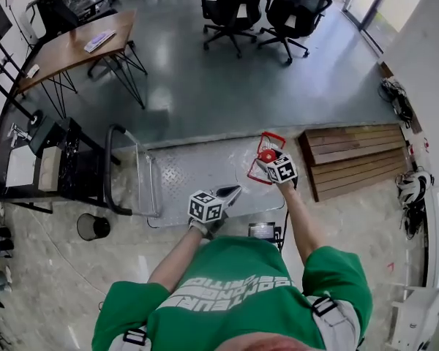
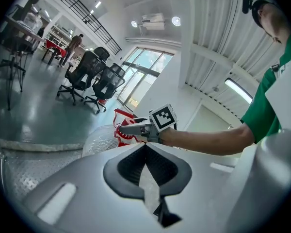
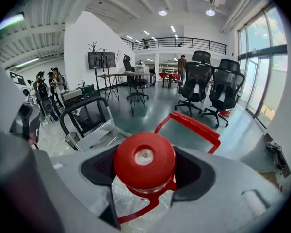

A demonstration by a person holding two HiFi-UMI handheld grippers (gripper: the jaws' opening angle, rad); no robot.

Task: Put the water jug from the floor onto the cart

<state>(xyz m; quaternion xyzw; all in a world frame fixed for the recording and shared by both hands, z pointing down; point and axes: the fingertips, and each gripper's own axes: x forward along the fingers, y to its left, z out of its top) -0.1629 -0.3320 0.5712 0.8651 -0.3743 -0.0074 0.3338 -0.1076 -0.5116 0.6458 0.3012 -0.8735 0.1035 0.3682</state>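
While the right gripper (image 3: 145,173) is clamped on the neck of the water jug (image 3: 144,160), just under its red cap, the left one is idle. Right jaws are partly closed, one pad on each side of the neck, with the cap sitting proud between them. The jug's red carry handle (image 3: 196,126) stands up beyond the jaws, not gripped. The clear body hangs below the jaws.

On the left gripper (image 2: 145,148) the jaws are together, tips meeting, nothing between them. It's held low near the person's body, apart from the jug and pointed toward it.

Jug position: off the floor and over the right end of the platform cart (image 1: 194,168), the end away from its black push handle (image 1: 113,168). The head view puts the cap above the diamond-plate deck, toward its far edge. Can't tell if the base touches the deck or sits just above it, because the clear body washes out against the metal.

Step, my read: placement. The lift is done and the set-down is pending or nearly complete.

Next move calls for:
- Lower straight down until the base seats flat.
- Hold the neck vertical and bias the jug inward, off the edge.
- Only then open the right jaws and back off upward, clear of the cap.
- The left gripper could steady the body, since a single neck grip lets it swing.
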